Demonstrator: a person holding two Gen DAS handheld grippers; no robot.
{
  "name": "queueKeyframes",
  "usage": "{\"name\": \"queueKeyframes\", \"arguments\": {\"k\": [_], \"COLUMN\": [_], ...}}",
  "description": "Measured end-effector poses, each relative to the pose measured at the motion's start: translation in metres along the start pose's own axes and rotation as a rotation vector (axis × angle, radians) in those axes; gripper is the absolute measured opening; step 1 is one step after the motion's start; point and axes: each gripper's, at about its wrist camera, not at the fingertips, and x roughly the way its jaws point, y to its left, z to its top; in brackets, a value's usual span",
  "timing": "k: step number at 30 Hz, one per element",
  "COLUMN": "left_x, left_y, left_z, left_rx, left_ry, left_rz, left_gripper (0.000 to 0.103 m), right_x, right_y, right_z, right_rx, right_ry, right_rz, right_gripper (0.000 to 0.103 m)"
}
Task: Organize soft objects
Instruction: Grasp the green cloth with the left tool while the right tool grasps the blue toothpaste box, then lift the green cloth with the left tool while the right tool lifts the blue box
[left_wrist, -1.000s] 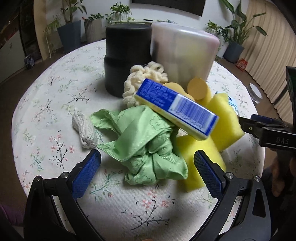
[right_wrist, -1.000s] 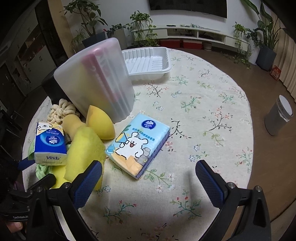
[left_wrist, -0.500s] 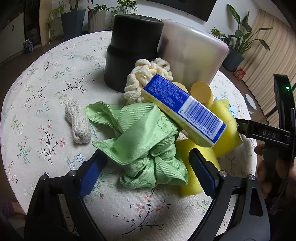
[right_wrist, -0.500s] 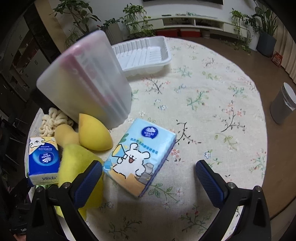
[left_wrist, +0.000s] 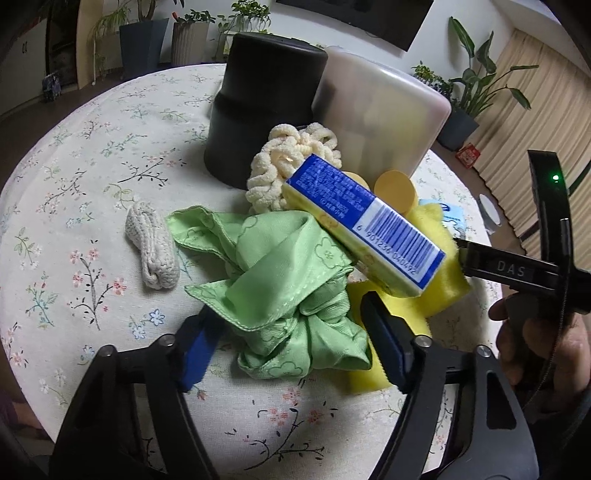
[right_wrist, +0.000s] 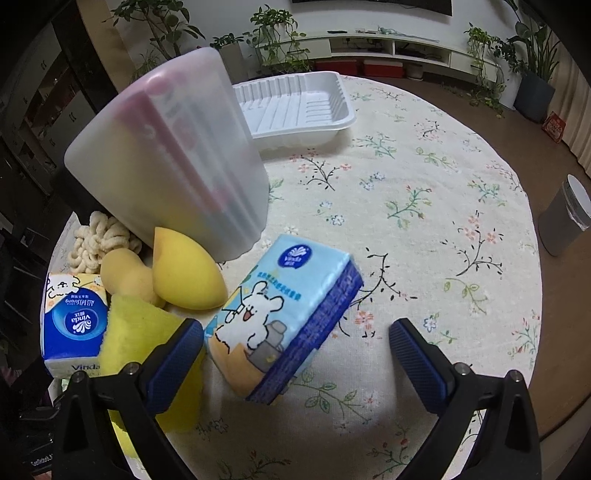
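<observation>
A pile of soft things lies on the flowered tablecloth. In the left wrist view, my open left gripper (left_wrist: 295, 339) straddles a crumpled green cloth (left_wrist: 284, 273). A blue-and-yellow tissue pack (left_wrist: 364, 225) leans on top of it, over yellow sponges (left_wrist: 439, 266). A cream chenille scrunchie (left_wrist: 284, 166) and a grey knitted roll (left_wrist: 153, 247) lie nearby. In the right wrist view, my open right gripper (right_wrist: 295, 354) sits just in front of a light-blue bear tissue pack (right_wrist: 284, 314). Two yellow makeup sponges (right_wrist: 184, 273) and the small tissue pack (right_wrist: 74, 321) lie to its left.
A black bin (left_wrist: 264, 103) and a frosted plastic bin (right_wrist: 177, 158) stand upside down behind the pile. A white plastic tray (right_wrist: 295, 107) sits at the far side. The table edge (right_wrist: 532, 258) curves on the right, with a grey waste bin (right_wrist: 569, 218) on the floor beyond.
Both grippers have moved forward and down. The left now has the green cloth between its fingers; the right has closed in on the bear tissue pack. Nothing has been gripped.
</observation>
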Motion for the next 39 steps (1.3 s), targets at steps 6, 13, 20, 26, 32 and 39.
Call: {"name": "queueKeyframes", "arguments": {"k": [6, 13, 20, 26, 32, 39], "left_x": [-0.002, -0.005, -0.014, -0.015, -0.016, -0.009], "left_y": [0.001, 0.006, 0.013, 0.019, 0.022, 0.023], "left_z": [-0.002, 0.0, 0.0, 0.0, 0.003, 0.004], "left_rx": [-0.005, -0.022, -0.068, -0.091, -0.1, -0.092], "left_ry": [0.002, 0.004, -0.003, -0.003, -0.01, 0.001], "left_rz": [-0.02, -0.04, -0.07, -0.066, -0.061, -0.052], "left_gripper": [0.061, 0.049, 0.049, 0.05, 0.05, 0.048], "right_x": [0.0, -0.006, -0.007, -0.006, -0.006, -0.005], "right_y": [0.004, 0.005, -0.001, -0.005, -0.007, -0.016], "right_z": [0.0, -0.004, -0.004, -0.004, -0.004, 0.002], "right_rx": [-0.034, -0.046, -0.032, -0.018, 0.0, 0.064], "right_ry": [-0.034, -0.065, -0.074, -0.073, -0.072, -0.07], "right_rz": [0.026, 0.084, 0.107, 0.122, 0.139, 0.214], "right_gripper": [0.09, 0.041, 0.037, 0.036, 0.039, 0.054]}}
